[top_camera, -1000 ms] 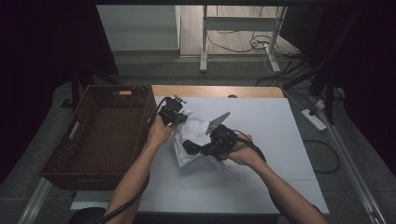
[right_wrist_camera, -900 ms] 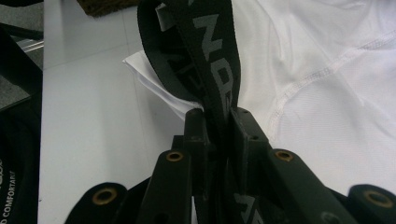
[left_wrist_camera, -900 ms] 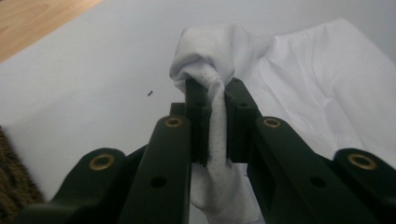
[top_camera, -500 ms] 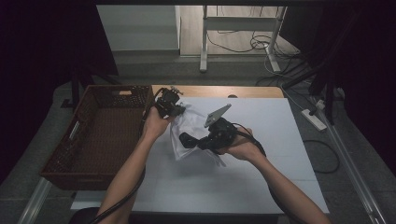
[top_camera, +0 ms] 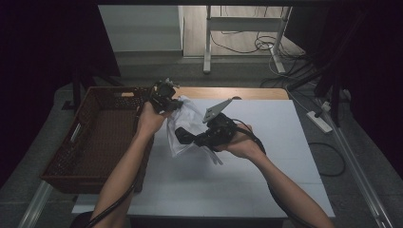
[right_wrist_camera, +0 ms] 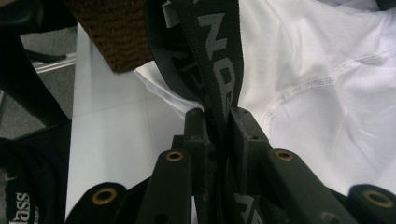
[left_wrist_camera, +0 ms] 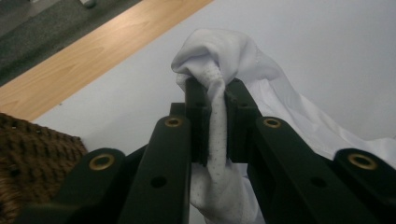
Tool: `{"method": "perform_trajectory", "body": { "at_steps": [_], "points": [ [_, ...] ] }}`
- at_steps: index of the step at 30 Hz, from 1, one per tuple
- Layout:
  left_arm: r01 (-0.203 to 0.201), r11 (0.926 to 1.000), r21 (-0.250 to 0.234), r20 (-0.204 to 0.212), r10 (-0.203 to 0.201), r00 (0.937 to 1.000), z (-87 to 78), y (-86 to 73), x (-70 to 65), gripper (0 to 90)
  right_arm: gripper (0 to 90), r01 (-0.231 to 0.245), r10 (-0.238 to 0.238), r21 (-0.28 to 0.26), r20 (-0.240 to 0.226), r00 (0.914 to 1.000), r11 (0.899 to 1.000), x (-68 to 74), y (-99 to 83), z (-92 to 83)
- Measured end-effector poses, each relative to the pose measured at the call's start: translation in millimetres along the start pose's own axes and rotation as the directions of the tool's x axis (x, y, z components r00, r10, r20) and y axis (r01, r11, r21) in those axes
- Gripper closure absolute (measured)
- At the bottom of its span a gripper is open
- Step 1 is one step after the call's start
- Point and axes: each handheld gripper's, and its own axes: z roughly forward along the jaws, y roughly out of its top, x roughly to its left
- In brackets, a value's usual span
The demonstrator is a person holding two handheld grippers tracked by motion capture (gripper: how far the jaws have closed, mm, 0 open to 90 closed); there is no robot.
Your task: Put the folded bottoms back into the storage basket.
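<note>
1. The left gripper [top_camera: 175, 103] is held above the near-left part of the white table [top_camera: 266, 190], just beside the brown wicker basket [top_camera: 95, 137].
2. In the left gripper view, its jaws are closed tight on a bunched fold of the white garment [left_wrist_camera: 219, 140]; the perforated fabric fills the gap between the pads and bulges out above them.
3. The right gripper [top_camera: 183, 136] is held over the middle of the table, pointing toward the basket, with a grey three-cornered plate [top_camera: 216, 110] on top.
4. In the right gripper view, its jaws are clamped on a black lettered band [right_wrist_camera: 217, 65], which runs up from between the pads across the white fabric.
5. The garment [top_camera: 186, 126] hangs between the two grippers, lifted at its upper edge, with its lower part touching the table.
6. The basket stands at the table's left edge.
</note>
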Motion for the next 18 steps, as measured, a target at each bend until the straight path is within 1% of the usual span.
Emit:
{"method": "perform_trajectory", "body": {
  "at_steps": [5,7,11,18],
  "points": [
    [0.0,0.9999,-0.01,-0.011,0.0,0.9999,-8.9,-0.5,6.2,82.0,78.2,0.006,-0.006,-0.012,-0.002,1.0,1.0,1.4,9.2,1.2],
    [-0.007,0.9997,-0.022,-0.026,0.006,0.9996,-12.1,-1.1,7.5,81.9,78.2,0.009,-0.009,-0.018,-0.005,1.0,1.0,1.8,12.6,2.0],
    [-0.006,0.9996,-0.028,-0.038,0.005,0.9993,-17.9,-1.3,11.1,81.9,78.2,0.011,-0.011,-0.031,-0.01,0.9999,0.999,2.3,19.2,3.4],
    [0.012,0.9992,-0.037,-0.04,-0.013,0.9991,-27.4,-2.4,20.5,81.9,78.2,0.013,-0.013,-0.047,-0.02,0.9997,0.999,2.2,30.4,6.5]
  ]
}}
